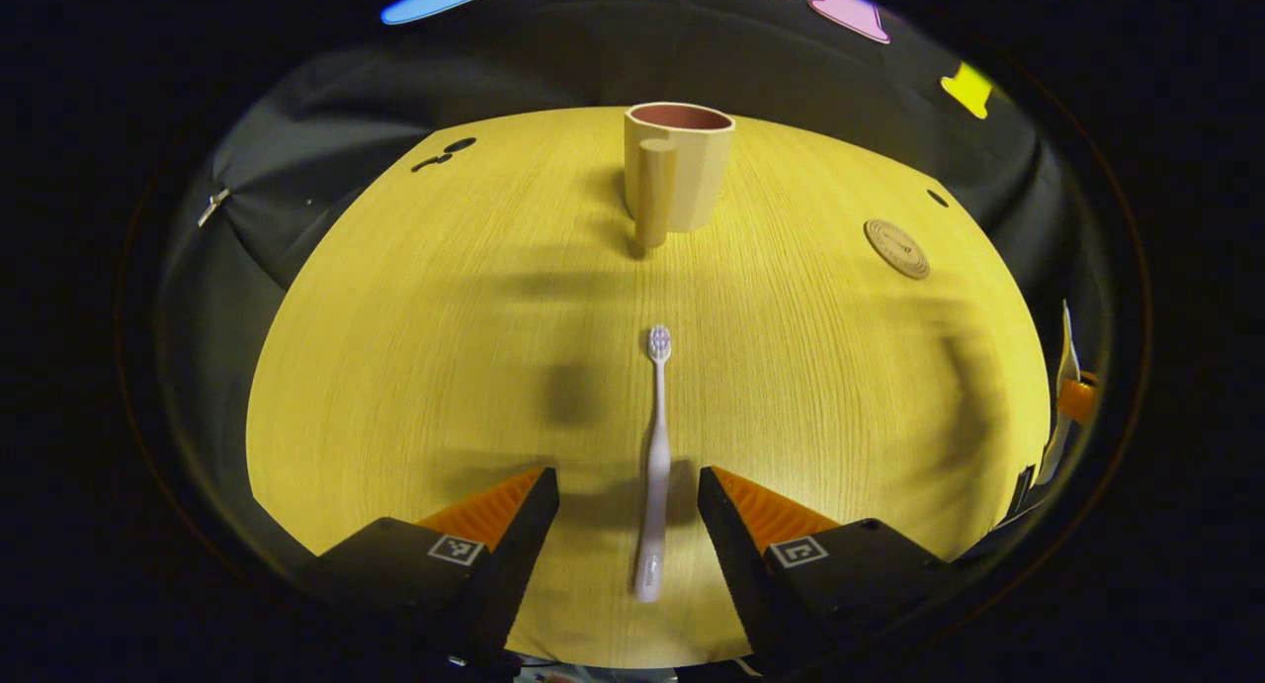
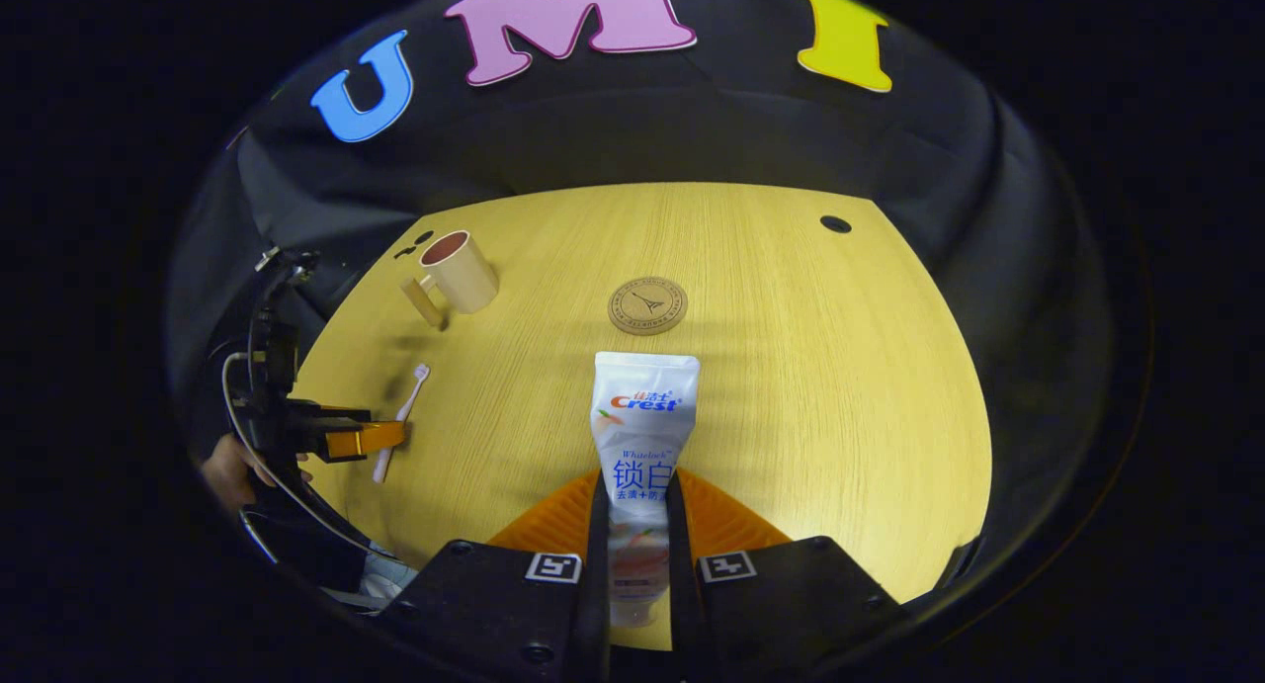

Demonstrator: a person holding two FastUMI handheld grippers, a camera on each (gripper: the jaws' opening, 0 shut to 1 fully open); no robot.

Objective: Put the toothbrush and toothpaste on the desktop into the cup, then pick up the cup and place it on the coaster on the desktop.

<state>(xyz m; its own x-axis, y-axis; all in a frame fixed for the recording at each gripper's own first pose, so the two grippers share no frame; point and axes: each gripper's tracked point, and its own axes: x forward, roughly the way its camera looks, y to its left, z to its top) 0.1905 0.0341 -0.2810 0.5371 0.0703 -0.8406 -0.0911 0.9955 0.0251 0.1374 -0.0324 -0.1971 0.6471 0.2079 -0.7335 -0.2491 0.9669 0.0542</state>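
**Both tools lined up on their pickups**

The toothbrush lies flat on the desktop, handle between the left gripper's spread jaws, apparently lined up for a handle grasp. The toothpaste sits clamped between the right gripper's closed jaws, cap end inward. The cup stands upright beyond, empty, with the bare coaster well apart.

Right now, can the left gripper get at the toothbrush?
Probably yes. The toothbrush lies flat on the desktop, its handle between the open left gripper; nothing sits between them. The cup stands well beyond.
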